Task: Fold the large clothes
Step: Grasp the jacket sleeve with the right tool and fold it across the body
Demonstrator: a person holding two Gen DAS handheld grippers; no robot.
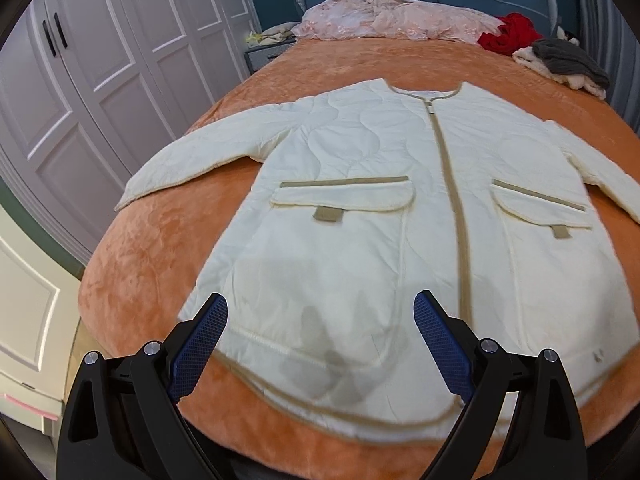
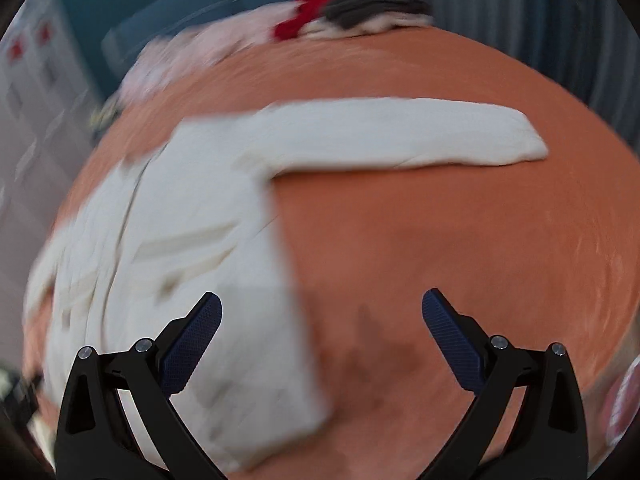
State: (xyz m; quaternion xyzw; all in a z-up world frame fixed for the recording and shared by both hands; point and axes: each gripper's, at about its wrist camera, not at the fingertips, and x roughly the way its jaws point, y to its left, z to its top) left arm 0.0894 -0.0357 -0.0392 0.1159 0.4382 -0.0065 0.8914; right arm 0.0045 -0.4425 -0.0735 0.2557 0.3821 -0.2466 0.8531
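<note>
A cream quilted jacket (image 1: 360,208) with tan zip and two flap pockets lies flat, front up, on the orange bed cover (image 1: 152,264), sleeves spread to both sides. My left gripper (image 1: 320,312) is open and empty, just above the jacket's hem left of the zip. In the blurred right wrist view the jacket (image 2: 192,240) fills the left, with its right sleeve (image 2: 400,132) stretched out to the right. My right gripper (image 2: 322,312) is open and empty, above the jacket's lower right corner and the bare cover (image 2: 460,240).
A pink quilt (image 1: 392,16), a red garment (image 1: 508,34) and a grey and cream pile (image 1: 568,62) lie at the head of the bed. White wardrobe doors (image 1: 100,60) stand at the left. A bedside table (image 1: 268,46) holds small items.
</note>
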